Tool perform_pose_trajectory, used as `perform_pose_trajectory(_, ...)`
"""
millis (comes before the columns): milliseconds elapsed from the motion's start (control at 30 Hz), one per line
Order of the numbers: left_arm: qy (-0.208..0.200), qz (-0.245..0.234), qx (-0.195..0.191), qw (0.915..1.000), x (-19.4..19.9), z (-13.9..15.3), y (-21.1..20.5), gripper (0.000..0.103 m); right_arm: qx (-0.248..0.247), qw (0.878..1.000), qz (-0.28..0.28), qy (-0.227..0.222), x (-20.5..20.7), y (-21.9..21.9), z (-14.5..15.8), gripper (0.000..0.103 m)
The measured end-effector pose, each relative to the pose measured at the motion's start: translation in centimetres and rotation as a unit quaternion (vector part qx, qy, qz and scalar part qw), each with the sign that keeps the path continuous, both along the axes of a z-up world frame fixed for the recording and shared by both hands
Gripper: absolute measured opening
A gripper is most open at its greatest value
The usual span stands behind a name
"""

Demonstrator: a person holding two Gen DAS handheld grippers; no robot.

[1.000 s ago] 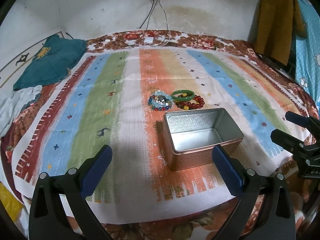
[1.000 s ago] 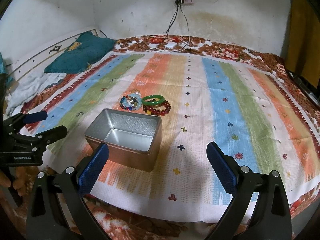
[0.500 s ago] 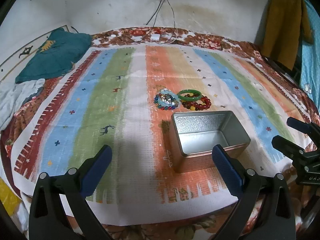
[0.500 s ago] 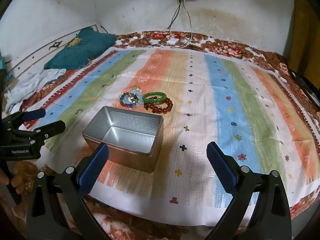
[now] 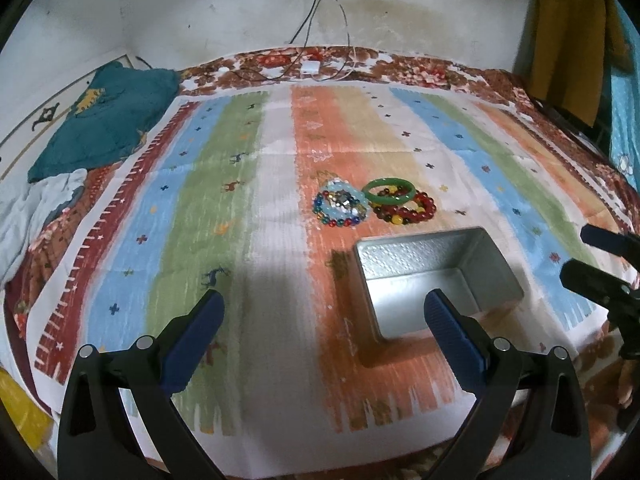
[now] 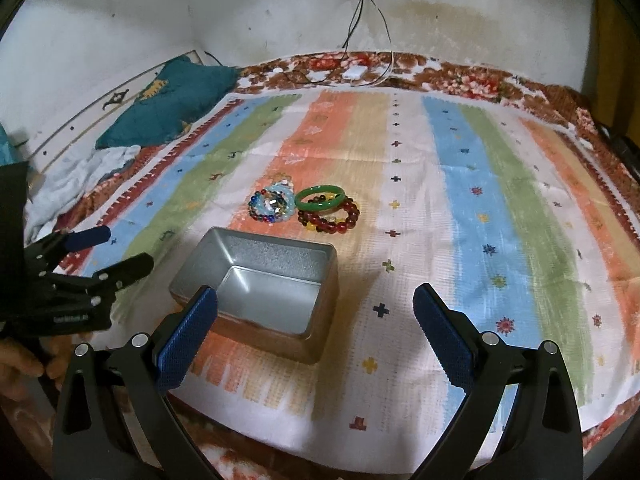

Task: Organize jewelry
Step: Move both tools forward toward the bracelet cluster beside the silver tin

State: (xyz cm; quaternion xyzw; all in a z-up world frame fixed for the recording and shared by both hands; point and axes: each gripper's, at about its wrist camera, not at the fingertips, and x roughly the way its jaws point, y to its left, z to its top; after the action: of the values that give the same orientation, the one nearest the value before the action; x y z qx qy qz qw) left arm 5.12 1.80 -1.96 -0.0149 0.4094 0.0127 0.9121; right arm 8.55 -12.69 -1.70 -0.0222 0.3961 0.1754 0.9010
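An empty silver tin box (image 5: 436, 280) (image 6: 260, 284) stands on the striped cloth. Just behind it lie a green bangle (image 5: 388, 191) (image 6: 320, 197), a dark red bead bracelet (image 5: 408, 211) (image 6: 332, 218) partly under the bangle, and a pile of blue and multicoloured bead bracelets (image 5: 340, 206) (image 6: 270, 206). My left gripper (image 5: 324, 336) is open, near the cloth's front edge, left of the box; it also shows as the left gripper (image 6: 104, 256). My right gripper (image 6: 316, 332) is open in front of the box's right side; it shows as the right gripper (image 5: 592, 256) too. Neither holds anything.
The striped cloth (image 5: 200, 200) covers a floral bedspread against a white wall. A teal pillow (image 5: 100, 120) and pale cloth (image 5: 32, 208) lie at the far left. A charger and cables (image 5: 312, 66) lie at the back. Clothes (image 5: 568, 36) hang at the right. A hand (image 6: 20, 360) grips the left gripper's handle.
Both grippers have moved forward over the cloth, so the box and bracelets look closer. Both stay open. Nothing on the cloth has moved.
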Motion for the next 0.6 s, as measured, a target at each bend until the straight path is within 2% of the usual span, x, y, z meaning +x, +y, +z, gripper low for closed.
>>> perform_pose_trajectory(133, 0.015, 0.008, -0.023, 0.9996, 1.8, -0.5, 1.0, 0.097, -0.011, 1.000, -0.002, 0.001, 1.1, 0.4, 0.1, 0.099)
perform_pose_trajectory(367, 0.023, 0.002, -0.014, 0.9996, 3.6, -0.9, 0.7, 0.097, -0.020, 1.000, -0.010, -0.006, 2.9, 0.7, 0.5, 0.099)
perform_pose_trajectory(600, 0.038, -0.002, -0.021, 0.9991, 5.3, -1.5, 1.2, 0.097, -0.020, 1.000, -0.018, 0.013, 6.0, 0.6, 0.4, 0.099)
